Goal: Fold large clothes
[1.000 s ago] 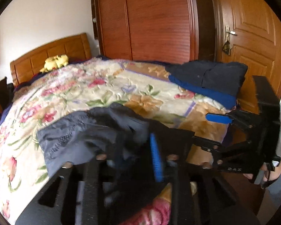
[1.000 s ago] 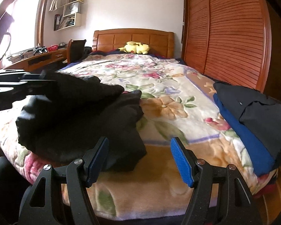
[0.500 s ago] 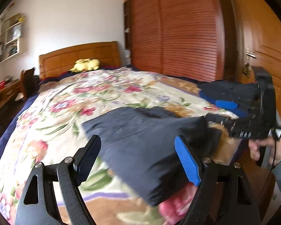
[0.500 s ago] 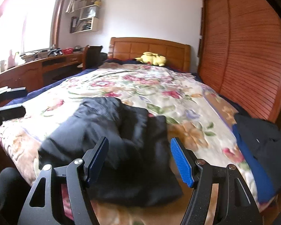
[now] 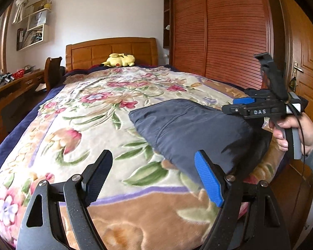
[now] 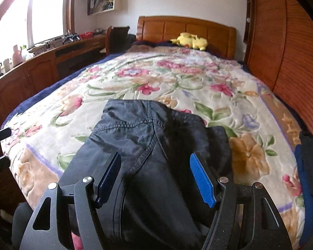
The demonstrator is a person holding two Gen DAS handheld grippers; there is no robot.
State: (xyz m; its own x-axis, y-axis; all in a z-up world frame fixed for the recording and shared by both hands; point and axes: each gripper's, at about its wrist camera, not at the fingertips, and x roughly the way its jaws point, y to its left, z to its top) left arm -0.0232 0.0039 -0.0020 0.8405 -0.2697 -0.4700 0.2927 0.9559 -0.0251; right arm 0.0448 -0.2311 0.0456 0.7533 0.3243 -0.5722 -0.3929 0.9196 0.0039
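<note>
A dark navy garment (image 5: 187,129) lies folded in a thick bundle on the floral blanket (image 5: 83,114) near the foot of the bed. My left gripper (image 5: 152,156) is open with nothing between its fingers; it hovers over bare blanket just left of the garment. My right gripper (image 6: 155,157) is open and hangs above the garment (image 6: 148,129), whose seams show between the blue pads; the pads do not press on it. In the left wrist view a hand (image 5: 292,129) holds the right gripper (image 5: 235,105) over the bundle's far right edge.
A stack of folded dark and blue clothes (image 6: 311,156) sits at the bed's right edge. A yellow plush toy (image 5: 119,60) rests by the headboard. The slatted wardrobe (image 5: 219,31) and a door (image 5: 308,62) stand to the right, and a desk (image 6: 41,62) and chair (image 5: 53,70) to the left.
My left gripper let go of the dark garment, opened and drew away to the left. The garment dropped flat onto the blanket. My right gripper rose and moved over the bundle.
</note>
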